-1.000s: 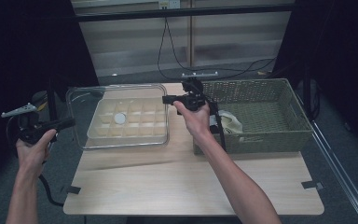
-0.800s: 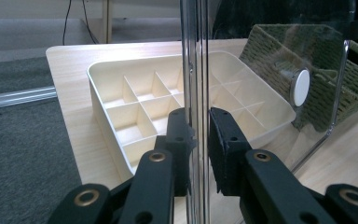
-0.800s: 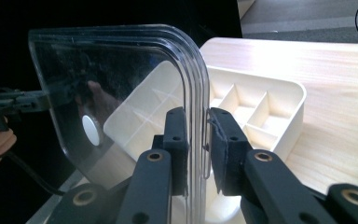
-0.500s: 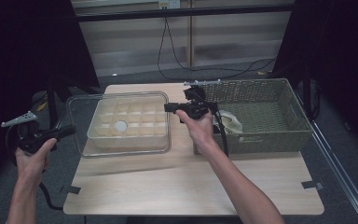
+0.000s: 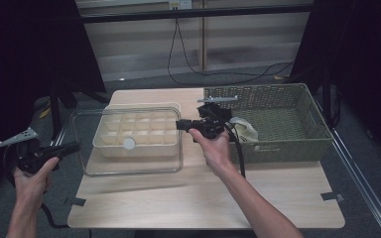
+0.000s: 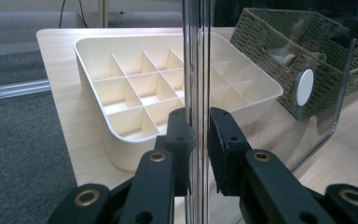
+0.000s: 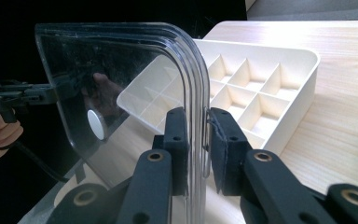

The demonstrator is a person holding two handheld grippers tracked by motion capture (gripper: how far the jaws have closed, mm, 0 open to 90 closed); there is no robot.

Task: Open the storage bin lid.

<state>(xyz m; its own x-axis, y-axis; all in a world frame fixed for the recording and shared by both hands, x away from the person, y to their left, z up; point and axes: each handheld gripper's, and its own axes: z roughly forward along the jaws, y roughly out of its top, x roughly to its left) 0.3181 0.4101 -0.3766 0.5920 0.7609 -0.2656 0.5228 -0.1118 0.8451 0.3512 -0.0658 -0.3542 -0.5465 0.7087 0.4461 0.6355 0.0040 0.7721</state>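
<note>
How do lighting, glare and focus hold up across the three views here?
High view: table evenly lit, surroundings black, the clear lid faint apart from its rim. Left gripper view: sharp, the lid's edge splits the frame, the wicker basket looks hazy through it. Right gripper view: lid mirrors a hand, background dark, divided tray crisp.

A clear, glossy plastic lid (image 5: 129,168) with a white round knob contrasts with the smooth matt cream plastic divided tray (image 5: 134,131), the rough woven green basket (image 5: 283,124) and the pale matt wooden table (image 5: 203,198).
</note>
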